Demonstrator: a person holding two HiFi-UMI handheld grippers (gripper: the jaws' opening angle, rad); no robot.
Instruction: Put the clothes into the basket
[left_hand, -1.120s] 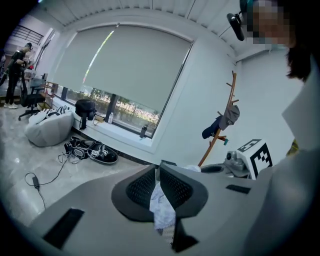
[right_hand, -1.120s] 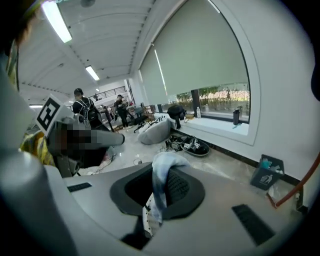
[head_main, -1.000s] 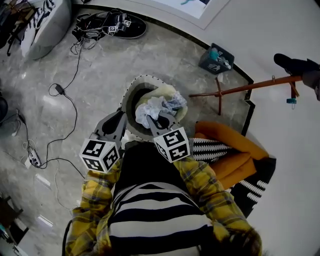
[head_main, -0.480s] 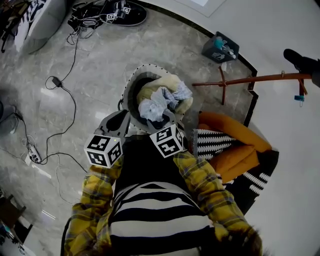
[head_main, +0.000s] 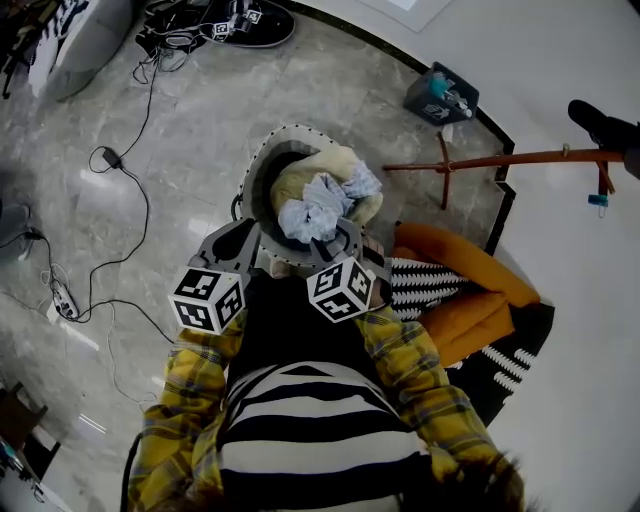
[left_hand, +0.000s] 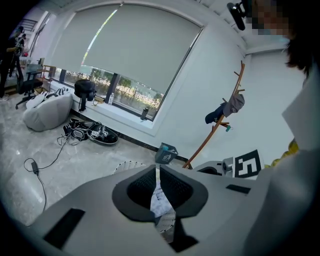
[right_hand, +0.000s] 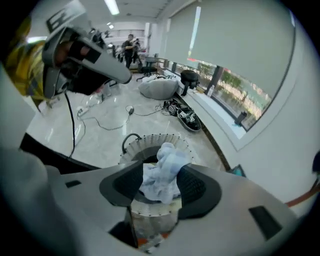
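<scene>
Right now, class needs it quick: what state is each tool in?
Left tool: closed, nothing seen held.
Right tool: open, jaws just been opening; pale blue cloth between them, ungripped, lying in the basket.

The basket (head_main: 258, 165) looks like white plastic with many little holes. The clothes (head_main: 315, 205) in it are soft, crumpled cloth, pale and matt. The floor (head_main: 190, 110) around the basket is smooth grey stone, and it shines. To the right of the basket, the pole (head_main: 480, 162) looks like brown wood, and the orange cushion (head_main: 470, 275) is soft, matt cloth.
</scene>
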